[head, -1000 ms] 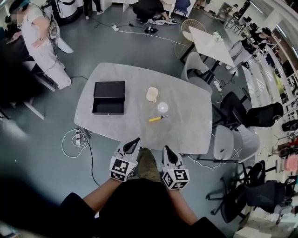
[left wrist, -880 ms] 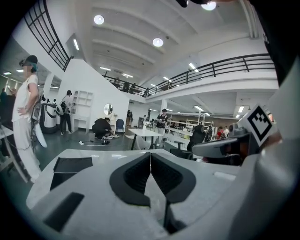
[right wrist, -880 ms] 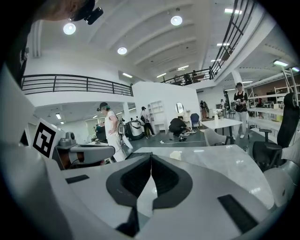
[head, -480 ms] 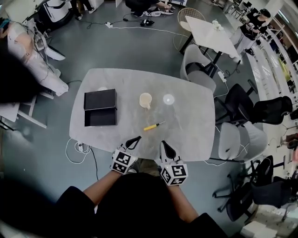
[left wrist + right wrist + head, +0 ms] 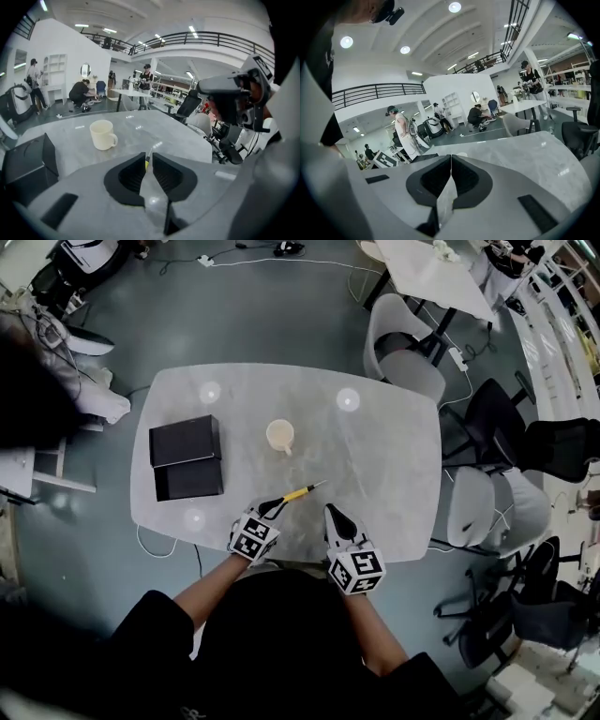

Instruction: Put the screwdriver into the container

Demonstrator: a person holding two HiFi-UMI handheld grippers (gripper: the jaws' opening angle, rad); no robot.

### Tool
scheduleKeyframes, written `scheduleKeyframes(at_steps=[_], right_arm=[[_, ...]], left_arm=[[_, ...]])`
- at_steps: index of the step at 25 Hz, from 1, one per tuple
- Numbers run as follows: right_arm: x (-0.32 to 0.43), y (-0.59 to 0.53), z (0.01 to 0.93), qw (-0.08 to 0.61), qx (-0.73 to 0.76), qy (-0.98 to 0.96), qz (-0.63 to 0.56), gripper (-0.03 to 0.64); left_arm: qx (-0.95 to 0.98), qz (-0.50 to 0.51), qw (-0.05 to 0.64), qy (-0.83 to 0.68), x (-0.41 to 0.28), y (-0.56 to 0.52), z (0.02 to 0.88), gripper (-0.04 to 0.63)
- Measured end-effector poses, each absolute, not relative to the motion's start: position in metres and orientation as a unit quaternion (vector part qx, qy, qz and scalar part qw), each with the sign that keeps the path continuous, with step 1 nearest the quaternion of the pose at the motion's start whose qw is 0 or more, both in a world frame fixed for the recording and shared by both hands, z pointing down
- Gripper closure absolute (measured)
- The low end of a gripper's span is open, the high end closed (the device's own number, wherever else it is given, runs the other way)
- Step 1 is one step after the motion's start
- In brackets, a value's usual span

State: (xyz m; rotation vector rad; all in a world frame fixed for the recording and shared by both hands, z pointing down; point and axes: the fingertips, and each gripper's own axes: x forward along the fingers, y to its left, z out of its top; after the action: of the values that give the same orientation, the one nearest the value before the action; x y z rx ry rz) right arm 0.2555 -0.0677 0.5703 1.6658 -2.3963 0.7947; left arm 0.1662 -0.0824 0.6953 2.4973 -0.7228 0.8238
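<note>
The yellow-handled screwdriver lies on the grey table, near its front edge. My left gripper is at the handle end of it. In the left gripper view the jaws are opening, with a narrow gap at the tips. The screwdriver shows through that gap just beyond them, and the pads do not press on it. My right gripper hovers over the table edge to the right, with its jaws shut and empty. The black open box sits at the table's left.
A cream mug stands mid-table, behind the screwdriver and right of the box; it also shows in the left gripper view. Office chairs crowd the table's right side. People are in the room beyond.
Both grippers have moved forward from in front of the table to over its near edge. The left one has come up to the screwdriver's handle, and its jaws have parted slightly.
</note>
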Motion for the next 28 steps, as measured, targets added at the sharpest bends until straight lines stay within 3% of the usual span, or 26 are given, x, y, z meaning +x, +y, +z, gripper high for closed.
scheduleKeyframes(at_steps=[2, 7, 20, 28], right_arm=[[0.264, -0.080, 0.577, 0.061, 0.551, -0.789, 0.265, 0.604], [0.296, -0.104, 0.590, 0.061, 0.566, -0.775, 0.276, 0.604], [0.335, -0.120, 0.621, 0.072, 0.582, -0.750, 0.306, 0.604], [0.330, -0.127, 0.628, 0.070, 0.570, -0.760, 0.303, 0.604]], left_arm=[[0.891, 0.314, 0.213, -0.247, 0.174, -0.091, 0.717, 0.504], [0.878, 0.388, 0.196, -0.201, 0.194, -0.089, 0.781, 0.468], [0.818, 0.531, 0.175, -0.134, 0.206, -0.094, 0.864, 0.467], [0.813, 0.529, 0.186, -0.155, 0.204, -0.101, 0.863, 0.509]])
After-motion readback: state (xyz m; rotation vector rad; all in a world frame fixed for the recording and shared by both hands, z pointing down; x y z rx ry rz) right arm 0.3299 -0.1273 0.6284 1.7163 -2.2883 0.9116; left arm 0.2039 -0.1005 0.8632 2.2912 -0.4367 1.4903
